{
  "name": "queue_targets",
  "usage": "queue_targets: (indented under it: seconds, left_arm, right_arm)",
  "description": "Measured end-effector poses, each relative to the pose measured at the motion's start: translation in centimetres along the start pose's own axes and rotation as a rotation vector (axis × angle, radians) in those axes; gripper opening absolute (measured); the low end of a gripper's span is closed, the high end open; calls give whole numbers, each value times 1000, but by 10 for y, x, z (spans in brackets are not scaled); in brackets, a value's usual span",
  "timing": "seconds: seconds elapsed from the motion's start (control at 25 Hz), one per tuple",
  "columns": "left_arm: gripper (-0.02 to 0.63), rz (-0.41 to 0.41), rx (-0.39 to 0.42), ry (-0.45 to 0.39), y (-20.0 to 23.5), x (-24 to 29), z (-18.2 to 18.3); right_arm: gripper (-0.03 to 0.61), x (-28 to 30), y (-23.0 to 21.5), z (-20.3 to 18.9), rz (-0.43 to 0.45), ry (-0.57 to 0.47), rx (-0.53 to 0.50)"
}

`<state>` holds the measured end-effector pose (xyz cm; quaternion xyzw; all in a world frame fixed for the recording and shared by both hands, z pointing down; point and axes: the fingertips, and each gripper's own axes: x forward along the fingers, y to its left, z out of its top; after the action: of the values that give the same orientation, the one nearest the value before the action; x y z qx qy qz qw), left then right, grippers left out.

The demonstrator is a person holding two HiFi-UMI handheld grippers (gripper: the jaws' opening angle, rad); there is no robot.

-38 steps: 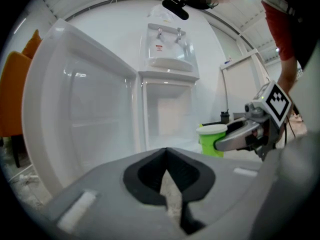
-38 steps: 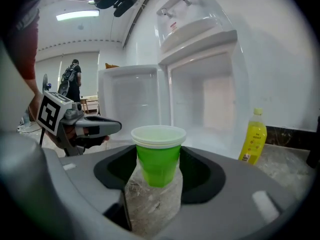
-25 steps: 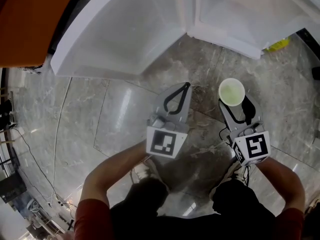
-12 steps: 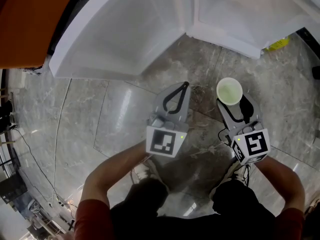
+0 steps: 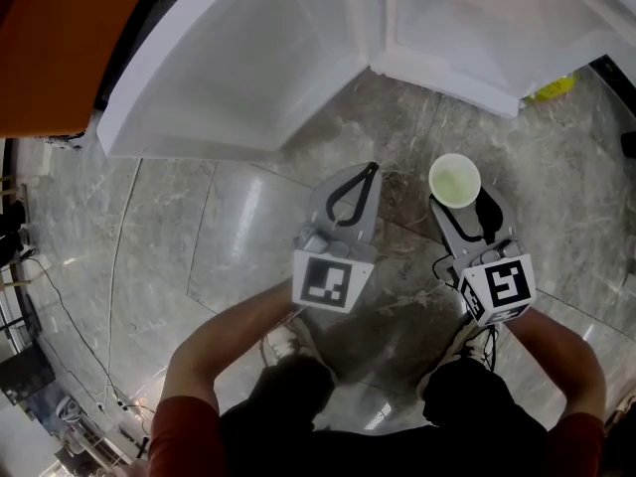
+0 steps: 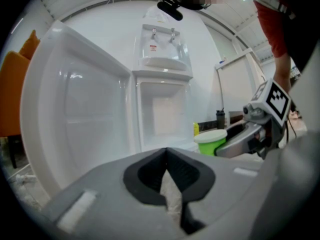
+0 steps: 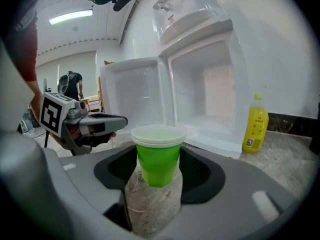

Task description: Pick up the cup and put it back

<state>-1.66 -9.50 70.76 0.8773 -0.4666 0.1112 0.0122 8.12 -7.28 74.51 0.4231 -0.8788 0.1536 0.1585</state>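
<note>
door: white door [image 5: 238, 68] of the cabinet, swung open at far left, inside bare.
left gripper: left gripper [image 5: 370, 173] hangs over the marble floor [image 5: 199, 237]. Jaws together, nothing between them. Apart from the door.
cup: green cup [image 7: 157, 151] with a pale rim, upright and off the floor. Just right of the left gripper, near the cabinet front. Can't tell if there is liquid inside.
right gripper: right gripper [image 7: 158, 170] has its jaws set wide on the cup's lower body, one pad on each side, carrying it.
cabinet: open white cabinet [image 5: 477, 18] at far right, under a water dispenser [image 6: 162, 44]. Looks empty.
yellow bottle: yellow bottle [image 7: 255, 124] stands on the floor at far right, beside the cabinet.
step (judged): pick-up is done and the put-back is left. The spot is probably the cabinet, not sure.
do it well (judged): carry the cup with its rim level. The grip sits low on a tapered, thin wall, so don't squeeze harder or it may buckle. Lift clear of the cabinet's lower lip and set the base flat before the jaws open. Back straight out, away from the rim. Leave the left gripper parked, off the door.
</note>
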Motion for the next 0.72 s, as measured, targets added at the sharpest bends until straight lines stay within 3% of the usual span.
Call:
queue_targets:
  seconds: [0.72]
  left_arm:
    - [1, 7, -9, 23, 5, 18, -15]
  right_arm:
    - [266, 31, -32, 4, -48, -31, -24]
